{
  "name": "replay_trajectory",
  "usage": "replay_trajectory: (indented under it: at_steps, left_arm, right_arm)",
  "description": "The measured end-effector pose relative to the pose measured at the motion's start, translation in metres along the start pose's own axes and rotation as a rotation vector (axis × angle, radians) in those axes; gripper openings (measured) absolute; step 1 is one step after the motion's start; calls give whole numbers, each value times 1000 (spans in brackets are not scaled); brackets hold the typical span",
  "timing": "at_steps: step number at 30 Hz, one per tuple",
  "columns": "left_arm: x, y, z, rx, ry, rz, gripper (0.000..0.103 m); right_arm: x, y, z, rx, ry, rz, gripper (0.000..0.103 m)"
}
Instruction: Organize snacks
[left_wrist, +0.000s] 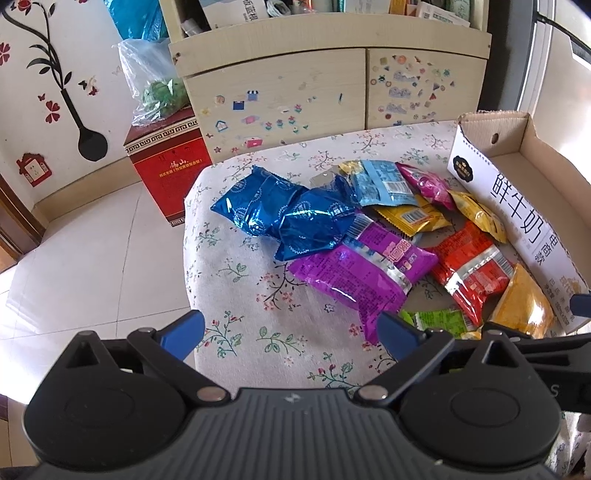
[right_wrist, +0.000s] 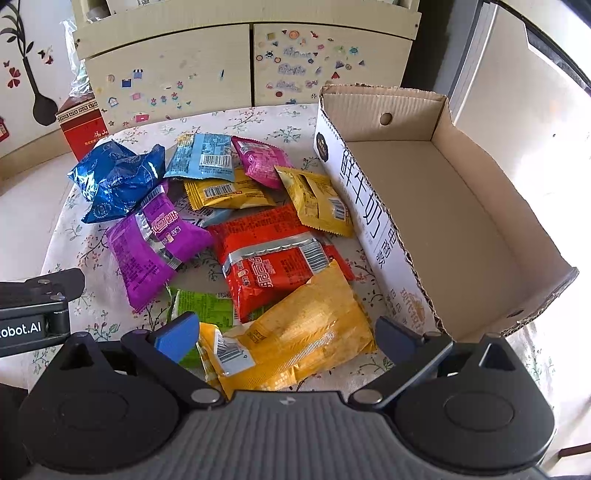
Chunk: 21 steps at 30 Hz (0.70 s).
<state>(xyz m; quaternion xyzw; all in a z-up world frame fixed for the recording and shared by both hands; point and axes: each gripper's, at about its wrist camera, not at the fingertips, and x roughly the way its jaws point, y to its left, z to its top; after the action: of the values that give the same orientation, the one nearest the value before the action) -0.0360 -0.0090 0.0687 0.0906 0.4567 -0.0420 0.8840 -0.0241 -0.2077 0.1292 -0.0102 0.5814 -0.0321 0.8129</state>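
Left gripper (left_wrist: 291, 330) hovered over the flower-print cloth worktop (left_wrist: 236, 295), its blue-padded fingers (left_wrist: 183, 334) spread wide and holding nothing. Just ahead of its right finger lay the long glossy purple foil snack packet (left_wrist: 354, 280), printed side down, with a silver seam along its back. Beyond the fingers, further ahead, sat the crumpled shiny dark-blue foil packets (left_wrist: 280, 214), overlapping one another.

Right gripper (right_wrist: 284, 334) was likewise spread, nothing pinched. Between its fingers lay the large flat orange-yellow plastic snack bag (right_wrist: 295, 332), barcode end nearest the left finger, not touched by either pad as far as could be seen. Partly under that bag, ahead of the fingers, lay the red packet with silver band (right_wrist: 269, 258). A small green packet (right_wrist: 203, 306) showed just ahead of the left finger, mostly covered. Further ahead lay a light-blue packet (right_wrist: 203, 157), a magenta packet (right_wrist: 260, 160) and two smaller yellow sachets (right_wrist: 317, 201), loosely heaped and overlapping.

To the right of the right finger stood the open shallow brown cardboard box with white printed side (right_wrist: 424, 206), its interior bare. All snacks lay on the cloth, outside the box.
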Motion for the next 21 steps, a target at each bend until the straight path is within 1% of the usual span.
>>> replay_trajectory:
  at_steps: [10,17,19,21]
  left_arm:
    - [0,-5,-2,12,-2,-4,98]
    - [-1,-7,-4,28,-8,-26,98]
    - [-1,-5,-4,18,-6,-43,98]
    - [0,1,-1,-14,-3,-56,98]
  right_arm:
    - [3,-5,-4,34,17,21,103]
    - [3,-10,-10,55,35,49,103]
    - [2,-14,-11,63,44,75,103]
    - [0,-20,-12,85,56,130,103]
